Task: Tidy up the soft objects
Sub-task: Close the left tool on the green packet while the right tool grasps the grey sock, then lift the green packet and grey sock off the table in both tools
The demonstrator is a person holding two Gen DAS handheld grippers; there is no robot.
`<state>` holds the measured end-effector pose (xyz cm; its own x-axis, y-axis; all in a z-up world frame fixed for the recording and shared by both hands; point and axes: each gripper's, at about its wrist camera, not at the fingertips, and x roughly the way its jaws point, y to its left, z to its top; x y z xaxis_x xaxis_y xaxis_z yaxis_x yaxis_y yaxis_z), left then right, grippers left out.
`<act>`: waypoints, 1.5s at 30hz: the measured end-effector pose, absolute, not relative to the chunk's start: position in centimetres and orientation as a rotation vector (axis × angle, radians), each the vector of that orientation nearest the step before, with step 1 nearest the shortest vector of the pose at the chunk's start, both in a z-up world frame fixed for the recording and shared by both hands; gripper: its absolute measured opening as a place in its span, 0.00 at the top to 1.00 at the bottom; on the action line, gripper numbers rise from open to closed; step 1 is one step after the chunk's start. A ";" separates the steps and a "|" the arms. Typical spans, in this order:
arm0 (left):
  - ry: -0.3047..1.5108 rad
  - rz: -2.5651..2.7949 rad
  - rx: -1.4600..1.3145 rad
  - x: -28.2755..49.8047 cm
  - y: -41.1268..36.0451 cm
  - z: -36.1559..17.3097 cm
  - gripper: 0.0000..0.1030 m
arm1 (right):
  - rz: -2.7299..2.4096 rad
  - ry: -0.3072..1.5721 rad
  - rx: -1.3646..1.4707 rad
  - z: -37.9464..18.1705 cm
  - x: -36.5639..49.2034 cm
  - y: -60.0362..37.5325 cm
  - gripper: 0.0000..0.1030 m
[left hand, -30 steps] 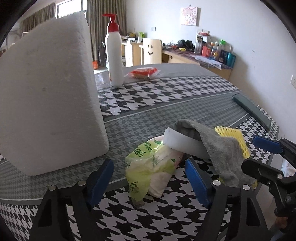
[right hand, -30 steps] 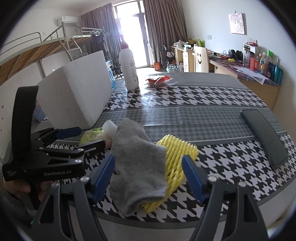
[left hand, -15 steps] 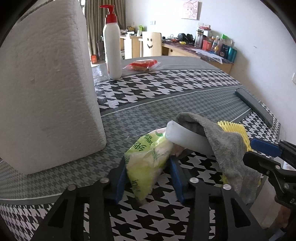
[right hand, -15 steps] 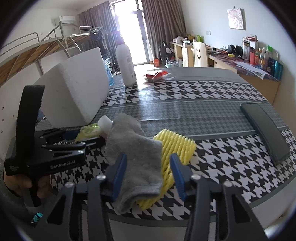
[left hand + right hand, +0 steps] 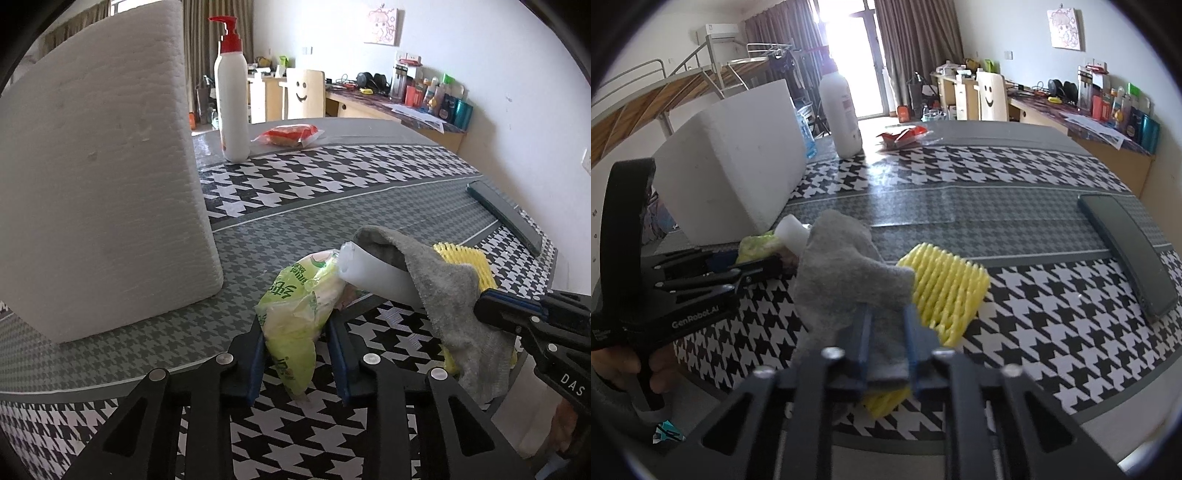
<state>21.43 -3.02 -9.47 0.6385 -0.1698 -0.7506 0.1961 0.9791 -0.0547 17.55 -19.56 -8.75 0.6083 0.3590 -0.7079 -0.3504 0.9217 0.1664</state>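
A green plastic tissue pack (image 5: 295,317) lies on the houndstooth table (image 5: 332,206) near its front edge. My left gripper (image 5: 295,354) is closing on it, and its blue pads press the pack's sides. A grey sock (image 5: 842,266) is draped over a white foam piece (image 5: 792,234) and a yellow foam net (image 5: 945,288). My right gripper (image 5: 886,332) is shut on the sock's near end, bunching it. In the left wrist view the sock (image 5: 443,288) hangs over the net (image 5: 465,258), with the right gripper (image 5: 491,306) at its right.
A big white foam block (image 5: 99,177) stands at the left. Behind it are a white pump bottle (image 5: 232,110) and a red snack packet (image 5: 291,133). A dark flat phone (image 5: 1130,251) lies at the right. A hand (image 5: 613,369) holds the left gripper.
Both grippers have gone from wide open to closed: the left onto the green pack, the right onto the grey sock, which has bunched up. Neither hand has shifted much.
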 end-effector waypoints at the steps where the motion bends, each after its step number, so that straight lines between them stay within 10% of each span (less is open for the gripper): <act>1: 0.852 -0.209 0.030 21.4 -3.0 -9.4 0.69 | 0.407 0.817 0.008 -8.7 17.5 -19.5 0.91; 7: 0.836 -0.206 0.020 20.8 -2.4 -8.9 0.69 | 0.405 0.771 -0.029 -7.6 16.9 -18.7 0.89; 9: 0.829 -0.200 0.017 20.6 -2.0 -8.7 0.69 | 0.406 0.765 -0.036 -7.3 17.1 -18.4 0.76; 11: 0.826 -0.194 0.015 20.3 -1.7 -8.5 0.69 | 0.401 0.749 -0.052 -7.2 17.1 -18.1 0.39; 15: 0.819 -0.187 0.007 19.8 -1.1 -8.3 0.69 | 0.414 0.735 -0.060 -7.0 17.4 -17.5 0.33; 25: 0.803 -0.171 -0.007 18.7 0.2 -8.1 0.69 | 0.401 0.784 -0.091 -8.6 19.1 -16.3 0.34; 38: 0.775 -0.171 -0.022 17.6 1.0 -7.3 0.69 | 0.351 0.783 -0.112 -7.8 18.8 -16.8 0.88; 45: 0.732 -0.167 -0.027 16.2 1.6 -6.0 0.69 | 0.373 0.709 -0.088 -5.2 17.1 -16.5 0.91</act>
<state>16.20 1.63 -6.02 0.7313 -0.1615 -0.6627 0.1424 0.9863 -0.0833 17.15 -16.45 -5.15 0.6964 0.3043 -0.6500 -0.3637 0.9304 0.0460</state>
